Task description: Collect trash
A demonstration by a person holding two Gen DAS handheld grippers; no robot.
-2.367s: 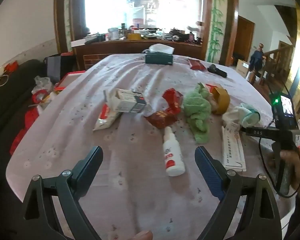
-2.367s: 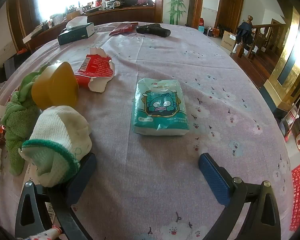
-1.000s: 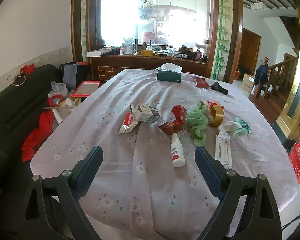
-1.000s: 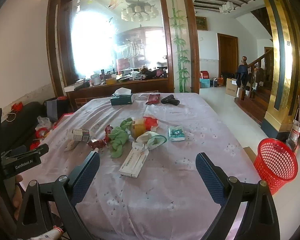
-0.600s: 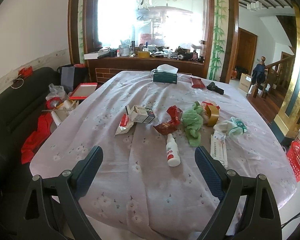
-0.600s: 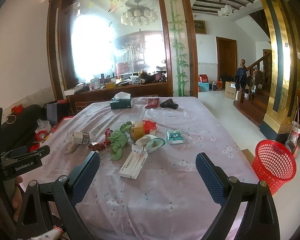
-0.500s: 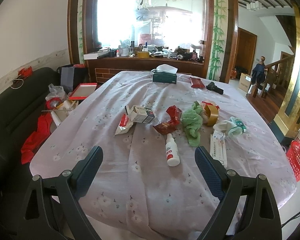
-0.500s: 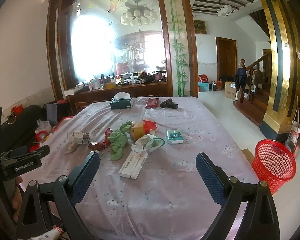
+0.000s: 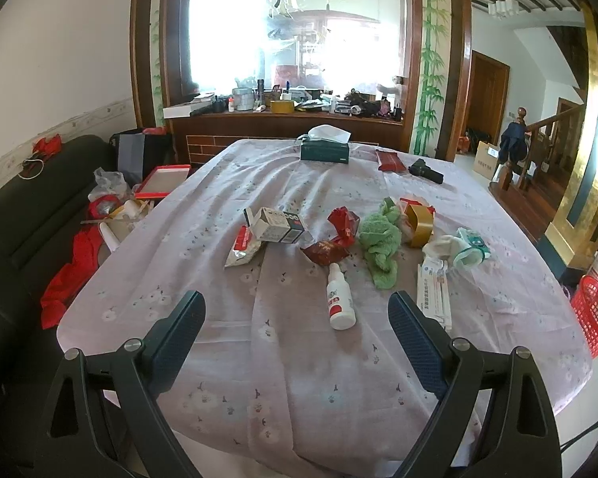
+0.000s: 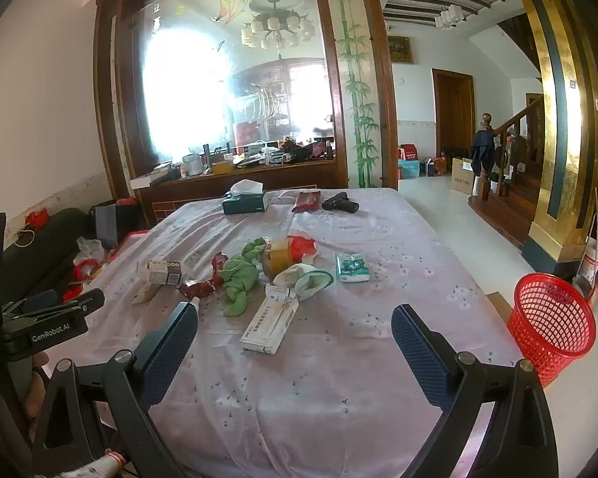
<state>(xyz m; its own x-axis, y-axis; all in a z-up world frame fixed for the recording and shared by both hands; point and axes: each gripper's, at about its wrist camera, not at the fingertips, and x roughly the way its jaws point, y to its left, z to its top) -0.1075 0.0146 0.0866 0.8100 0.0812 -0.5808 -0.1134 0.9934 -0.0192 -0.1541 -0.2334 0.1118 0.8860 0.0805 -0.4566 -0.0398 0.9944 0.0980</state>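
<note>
Both claws hang spread and empty off the near edge of the tabletop (image 9: pixel 339 398): left claw (image 9: pixel 297 330), right claw (image 10: pixel 295 332). Across the cloth's middle the trash lies, left to right: a white-red packet (image 9: pixel 243 247), small carton (image 9: pixel 277 225), red wrapper (image 9: pixel 331 245), white bottle (image 9: pixel 340 298), green cloth (image 9: pixel 380 247), tape roll (image 9: pixel 418 225), flat box (image 9: pixel 433 294) and tissue pack (image 10: pixel 353 267). A red basket (image 10: pixel 550 322) stands on the floor right of the tabletop, well apart.

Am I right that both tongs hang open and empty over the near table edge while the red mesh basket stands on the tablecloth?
Not quite. The red mesh basket stands on the floor beside the table, as the right wrist view shows. Both the left tongs and right tongs are open and empty.
</note>
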